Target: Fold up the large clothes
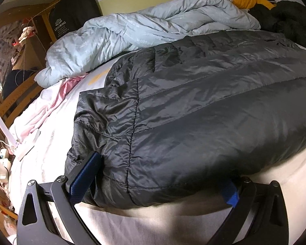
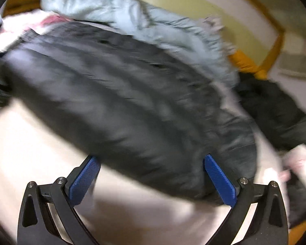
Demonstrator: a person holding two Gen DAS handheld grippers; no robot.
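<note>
Dark puffer jacket [image 1: 204, 106] lies flat on bed [image 1: 153, 220], long axis along the near edge. Left gripper [image 1: 159, 175] and right gripper [image 2: 153, 175], both spread wide, straddle its near hem.

The left tool [image 1: 159, 177] has its jaws spread wide, the left finger's blue pad [image 1: 84, 175] in full view and the right finger mostly hidden. The right tool [image 2: 152, 177] also stands wide apart, both blue pads [image 2: 220, 180] showing, its picture motion-blurred.
</note>
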